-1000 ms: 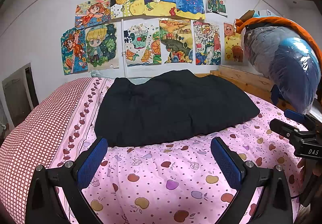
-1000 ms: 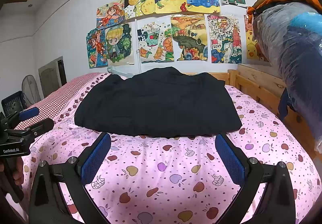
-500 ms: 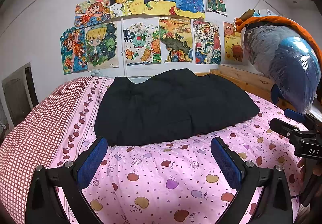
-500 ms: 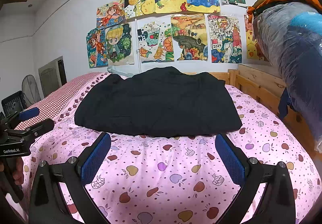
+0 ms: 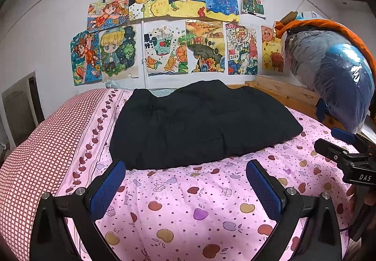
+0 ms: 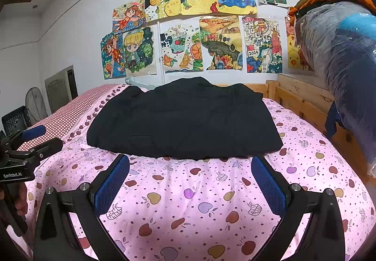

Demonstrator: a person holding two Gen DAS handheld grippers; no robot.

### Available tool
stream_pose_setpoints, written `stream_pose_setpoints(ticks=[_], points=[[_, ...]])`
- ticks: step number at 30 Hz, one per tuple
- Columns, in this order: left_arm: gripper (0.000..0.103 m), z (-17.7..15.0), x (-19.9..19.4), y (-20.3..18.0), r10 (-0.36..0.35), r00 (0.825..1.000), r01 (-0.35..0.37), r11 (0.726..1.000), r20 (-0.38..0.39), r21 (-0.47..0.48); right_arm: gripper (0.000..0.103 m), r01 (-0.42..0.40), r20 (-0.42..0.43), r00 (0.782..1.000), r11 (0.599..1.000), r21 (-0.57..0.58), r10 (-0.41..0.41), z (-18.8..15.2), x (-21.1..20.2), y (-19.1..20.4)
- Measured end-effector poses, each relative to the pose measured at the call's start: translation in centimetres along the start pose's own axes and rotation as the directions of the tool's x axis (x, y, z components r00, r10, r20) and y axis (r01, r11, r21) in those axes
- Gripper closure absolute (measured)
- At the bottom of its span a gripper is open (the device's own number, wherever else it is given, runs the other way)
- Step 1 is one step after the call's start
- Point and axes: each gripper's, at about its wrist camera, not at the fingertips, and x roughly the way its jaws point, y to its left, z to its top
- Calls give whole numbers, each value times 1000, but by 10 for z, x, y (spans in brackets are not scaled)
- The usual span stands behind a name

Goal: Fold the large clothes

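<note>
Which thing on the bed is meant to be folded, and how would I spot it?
Look at the bed with the pink fruit-print cover beneath the wall of children's drawings. Across its far half lies a black garment, spread fairly flat. It is the only dark, plain thing there, unlike the patterned cover and the plastic-wrapped bundle on the right.

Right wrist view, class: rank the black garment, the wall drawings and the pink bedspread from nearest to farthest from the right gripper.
1. Pink bedspread: directly beneath the open right gripper.
2. Black garment: lying flat ahead, mid-bed.
3. Wall drawings: on the wall behind the bed, farthest.
</note>
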Motion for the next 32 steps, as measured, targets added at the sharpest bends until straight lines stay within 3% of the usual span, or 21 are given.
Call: stream_pose_setpoints(ticks=[4, 7, 32], points=[[0, 0, 0, -1, 6, 1000, -6, 1000, -6, -3, 1, -1, -1, 1000, 1000, 0, 1, 0, 0, 0], [0, 0, -2, -1, 59, 998, -59, 998, 5, -9, 1, -1, -1, 1000, 1000, -1, 1, 0, 0, -1], [0, -2, 1, 0, 64, 998, -64, 998, -20, -14, 1, -1, -13, 1000, 1000, 1, 1, -7, 3, -6]])
